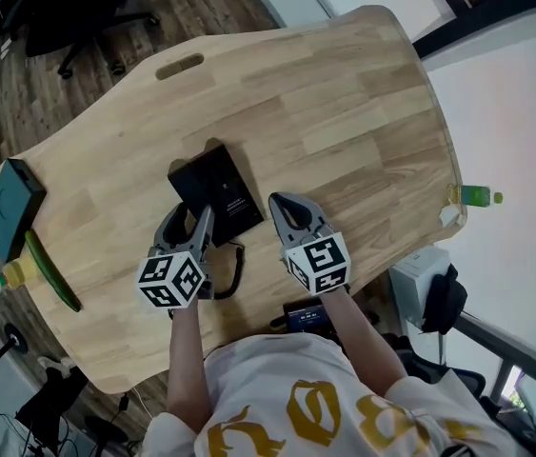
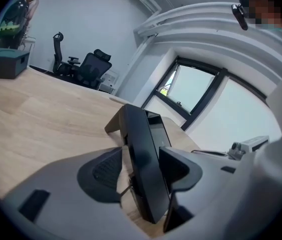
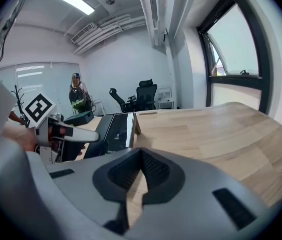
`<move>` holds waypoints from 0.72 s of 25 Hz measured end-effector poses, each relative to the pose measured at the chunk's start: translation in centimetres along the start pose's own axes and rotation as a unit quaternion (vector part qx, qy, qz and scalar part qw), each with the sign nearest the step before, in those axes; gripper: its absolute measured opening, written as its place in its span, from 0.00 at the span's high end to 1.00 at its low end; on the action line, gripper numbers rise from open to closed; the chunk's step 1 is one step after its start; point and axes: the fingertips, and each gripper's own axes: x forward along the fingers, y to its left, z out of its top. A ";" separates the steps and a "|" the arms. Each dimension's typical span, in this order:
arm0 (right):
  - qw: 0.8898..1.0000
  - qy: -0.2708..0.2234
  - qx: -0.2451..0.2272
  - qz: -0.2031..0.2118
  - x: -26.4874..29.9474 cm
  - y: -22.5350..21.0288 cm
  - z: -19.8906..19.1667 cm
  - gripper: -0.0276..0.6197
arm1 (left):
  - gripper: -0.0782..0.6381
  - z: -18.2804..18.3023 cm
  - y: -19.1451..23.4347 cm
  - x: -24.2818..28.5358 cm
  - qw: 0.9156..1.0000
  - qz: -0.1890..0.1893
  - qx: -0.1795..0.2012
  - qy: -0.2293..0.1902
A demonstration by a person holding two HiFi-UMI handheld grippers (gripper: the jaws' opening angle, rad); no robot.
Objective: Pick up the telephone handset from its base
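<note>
From the head view the left gripper (image 1: 191,219) covers nearly all of the handset (image 2: 143,169); the curly cord (image 1: 236,272) slips out of sight beneath that gripper too; in the left gripper view we lose the handset's lower end behind the gripper's own body; a dark device (image 1: 303,314) under the table's (image 1: 344,93) near edge shows only in part, and we cannot tell what it is; the green bottle's (image 1: 472,196) label is too small to read.

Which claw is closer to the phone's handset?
Left. The left claw has the handset between its open jaws; the right claw, shut, is on the other side of the phone.
</note>
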 end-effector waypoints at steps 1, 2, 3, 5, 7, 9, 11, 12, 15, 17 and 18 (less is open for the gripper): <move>1.000 0.000 0.001 0.000 0.1 -0.1 0.0 0.95 | 0.58 0.0 0.0 0.1 1.000 -0.001 0.003 0.002; 1.000 0.000 0.001 -0.001 0.2 -0.3 0.1 0.95 | 0.58 0.1 0.0 0.3 1.000 -0.003 0.007 0.004; 1.000 0.000 0.001 -0.001 0.3 -0.4 0.1 0.95 | 0.58 0.1 0.0 0.3 1.000 -0.005 0.008 0.007; 1.000 0.002 0.003 -0.002 0.4 -0.6 0.0 0.95 | 0.59 0.0 0.0 0.5 1.000 -0.009 0.007 0.012; 1.000 0.003 0.005 -0.002 0.4 -0.7 -0.2 0.95 | 0.63 -0.1 -0.1 0.5 1.000 -0.014 0.007 0.016; 1.000 0.004 0.003 -0.001 0.4 -0.7 -0.2 0.95 | 0.65 0.0 -0.2 0.6 1.000 -0.017 0.008 0.017; 1.000 0.005 0.000 0.000 0.5 -0.6 -0.3 0.95 | 0.66 0.0 -0.2 0.6 1.000 -0.017 0.005 0.018; 1.000 0.006 0.000 0.000 0.5 -0.6 -0.4 0.95 | 0.66 0.0 -0.1 0.6 1.000 -0.017 0.003 0.019; 1.000 0.005 0.000 0.000 0.3 -0.6 -0.4 0.95 | 0.68 -0.1 -0.1 0.4 1.000 -0.018 0.000 0.023; 1.000 0.002 0.000 -0.001 0.1 -0.6 -0.3 0.95 | 0.70 0.0 -0.2 0.3 1.000 -0.021 -0.009 0.021; 1.000 0.001 0.000 -0.002 0.1 -0.6 -0.2 0.95 | 0.71 0.0 -0.2 0.2 0.999 -0.022 -0.015 0.019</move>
